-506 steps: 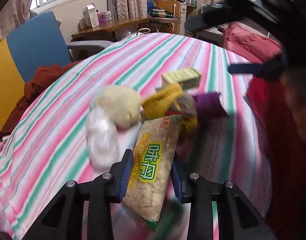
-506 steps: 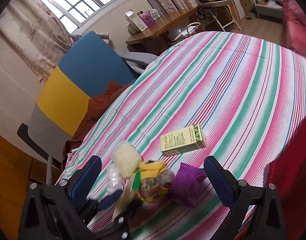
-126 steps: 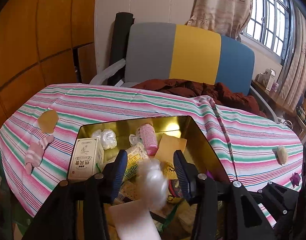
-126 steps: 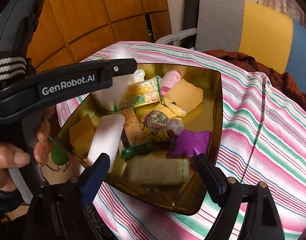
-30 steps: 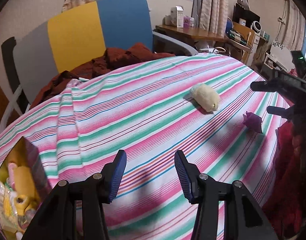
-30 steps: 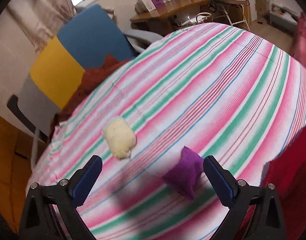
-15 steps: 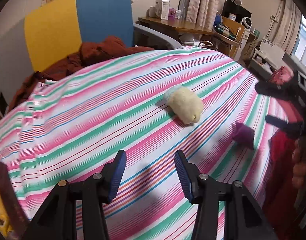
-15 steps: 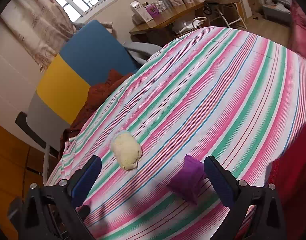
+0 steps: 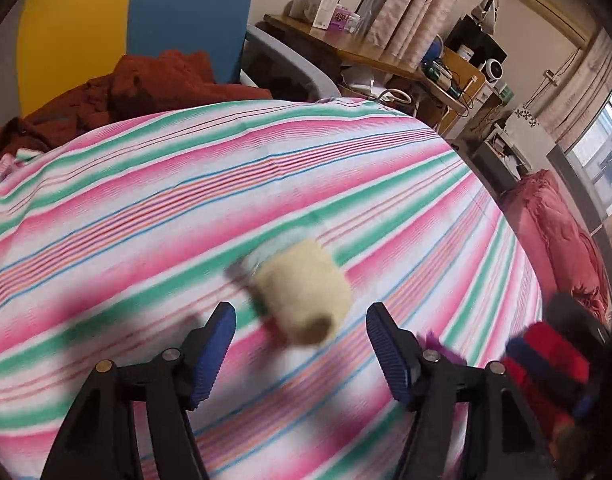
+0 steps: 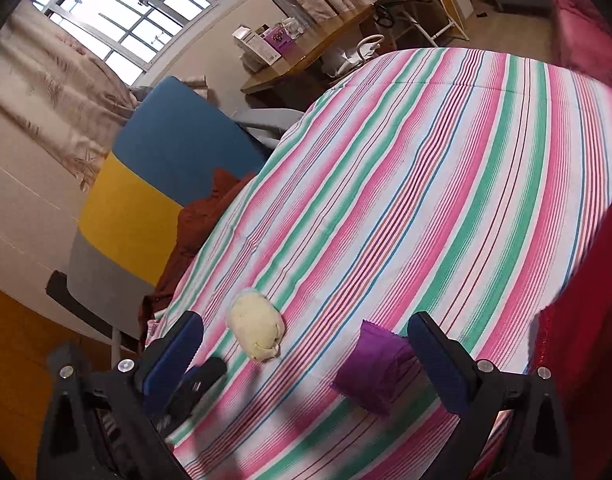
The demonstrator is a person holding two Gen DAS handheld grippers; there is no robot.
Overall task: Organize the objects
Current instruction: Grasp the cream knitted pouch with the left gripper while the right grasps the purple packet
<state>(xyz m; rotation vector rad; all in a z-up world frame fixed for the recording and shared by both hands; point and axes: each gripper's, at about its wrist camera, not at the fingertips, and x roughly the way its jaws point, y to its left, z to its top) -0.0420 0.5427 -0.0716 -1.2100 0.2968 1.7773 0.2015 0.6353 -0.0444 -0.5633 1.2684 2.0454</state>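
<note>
Cream roll: lies straight ahead between spread jaws of empty left gripper; right gripper, spread, empty, nearer purple pouch.

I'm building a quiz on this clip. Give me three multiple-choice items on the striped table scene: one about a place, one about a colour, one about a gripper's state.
1. Where is the cream roll?
A. between the left gripper's fingers
B. on the chair
C. in a tin

2. What colour is the pouch near the right gripper?
A. green
B. purple
C. orange

3. The left gripper is:
A. shut on the roll
B. open
C. out of view

Answers: 1 A, it lies on the cloth within their gap; 2 B, plainly purple; 3 B, fingers spread, touching nothing.
</note>
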